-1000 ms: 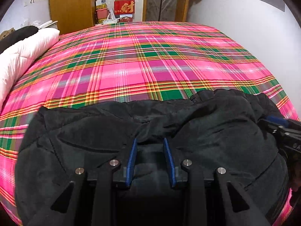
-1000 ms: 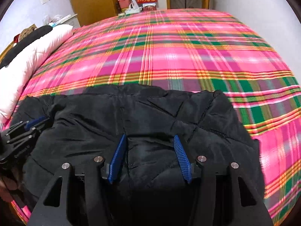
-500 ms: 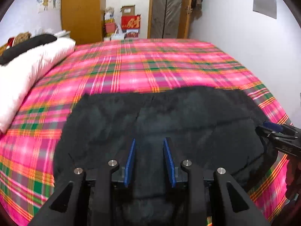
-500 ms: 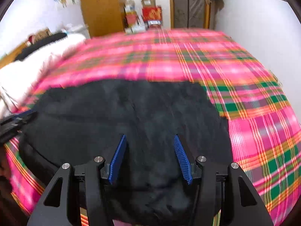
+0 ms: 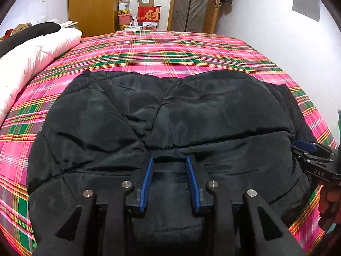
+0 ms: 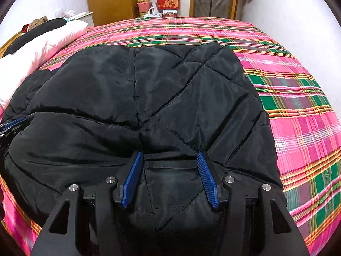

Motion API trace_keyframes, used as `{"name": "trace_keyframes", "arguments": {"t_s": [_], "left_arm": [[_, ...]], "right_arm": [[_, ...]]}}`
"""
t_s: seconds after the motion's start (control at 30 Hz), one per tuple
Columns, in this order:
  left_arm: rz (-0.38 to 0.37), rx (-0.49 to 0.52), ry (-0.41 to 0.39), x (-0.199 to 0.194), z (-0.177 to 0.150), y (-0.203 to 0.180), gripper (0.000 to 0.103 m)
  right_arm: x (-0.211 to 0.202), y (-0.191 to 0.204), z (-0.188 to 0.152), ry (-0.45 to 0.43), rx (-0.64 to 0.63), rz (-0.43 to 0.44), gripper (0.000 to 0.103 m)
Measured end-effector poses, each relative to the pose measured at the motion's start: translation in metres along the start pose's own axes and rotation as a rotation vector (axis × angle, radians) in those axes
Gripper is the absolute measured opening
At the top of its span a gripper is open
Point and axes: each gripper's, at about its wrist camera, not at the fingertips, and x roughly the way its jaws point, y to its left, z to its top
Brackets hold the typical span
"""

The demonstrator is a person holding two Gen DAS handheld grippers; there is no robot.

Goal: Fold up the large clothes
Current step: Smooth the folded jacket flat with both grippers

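Observation:
A large black quilted jacket [image 5: 170, 115] lies folded over on the pink plaid bed [image 5: 170, 51]; it also fills the right wrist view [image 6: 149, 98]. My left gripper [image 5: 169, 160] has its jaws apart with the jacket's near edge lying between the blue pads. My right gripper [image 6: 169, 155] stands the same way, jaws wide, with jacket fabric between its pads. The right gripper also shows at the jacket's right edge in the left wrist view [image 5: 309, 149]. The left gripper shows at the left edge of the right wrist view [image 6: 10, 125].
A white duvet [image 5: 32, 57] with a black pillow [image 5: 32, 32] lies along the bed's left side. A wooden wardrobe [image 5: 93, 4], boxes [image 5: 147, 15] and a door [image 5: 196, 4] stand beyond the bed. A white wall [image 5: 287, 32] runs close on the right.
Both grippers have drawn back and lifted. The jacket's folded part now lies flatter, and more of the room shows. The jaw gaps look unchanged.

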Motion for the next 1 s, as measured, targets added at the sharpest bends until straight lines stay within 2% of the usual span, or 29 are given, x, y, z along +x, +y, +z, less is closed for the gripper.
{"name": "trace_keyframes", "arguments": {"t_s": [0.1, 0.2, 0.27, 0.33, 0.4, 0.5, 0.6, 0.7, 0.77, 0.83, 0.93, 1.0], "left_arm": [[-0.007, -0.018, 0.014, -0.006, 0.0, 0.0, 0.034], [-0.021, -0.027, 0.011, -0.022, 0.007, 0.004, 0.034], [-0.01, -0.025, -0.029, -0.033, 0.011, 0.009, 0.034], [0.048, -0.027, -0.046, -0.036, 0.014, 0.02, 0.034], [0.097, -0.059, -0.014, -0.026, 0.013, 0.038, 0.033], [0.075, -0.122, 0.007, -0.015, 0.011, 0.057, 0.034], [0.113, -0.065, 0.002, -0.005, 0.01, 0.048, 0.034], [0.113, -0.067, 0.0, 0.002, 0.009, 0.045, 0.034], [0.1, -0.088, 0.009, -0.005, 0.011, 0.049, 0.034], [0.092, -0.104, 0.005, -0.018, 0.014, 0.056, 0.033], [0.097, -0.122, -0.041, -0.042, 0.012, 0.065, 0.033], [0.117, -0.135, -0.03, -0.048, 0.004, 0.074, 0.033]], "right_arm": [[-0.016, -0.002, 0.01, 0.015, 0.019, -0.003, 0.054], [-0.049, -0.008, 0.017, -0.078, 0.05, 0.019, 0.054], [-0.058, -0.016, 0.022, -0.111, 0.068, 0.016, 0.054], [-0.05, -0.03, 0.025, -0.089, 0.093, -0.007, 0.054], [-0.029, -0.048, 0.024, -0.03, 0.126, -0.039, 0.054], [-0.006, -0.063, 0.02, 0.007, 0.147, -0.029, 0.054], [0.005, -0.061, 0.016, 0.009, 0.123, -0.045, 0.054], [0.009, -0.064, 0.018, 0.025, 0.139, -0.04, 0.054], [0.001, -0.063, 0.022, 0.033, 0.136, -0.051, 0.054], [-0.022, -0.061, 0.024, -0.009, 0.121, -0.062, 0.054], [-0.059, -0.055, 0.013, -0.078, 0.133, -0.013, 0.054], [-0.072, -0.053, -0.001, -0.094, 0.148, 0.02, 0.054]]}}
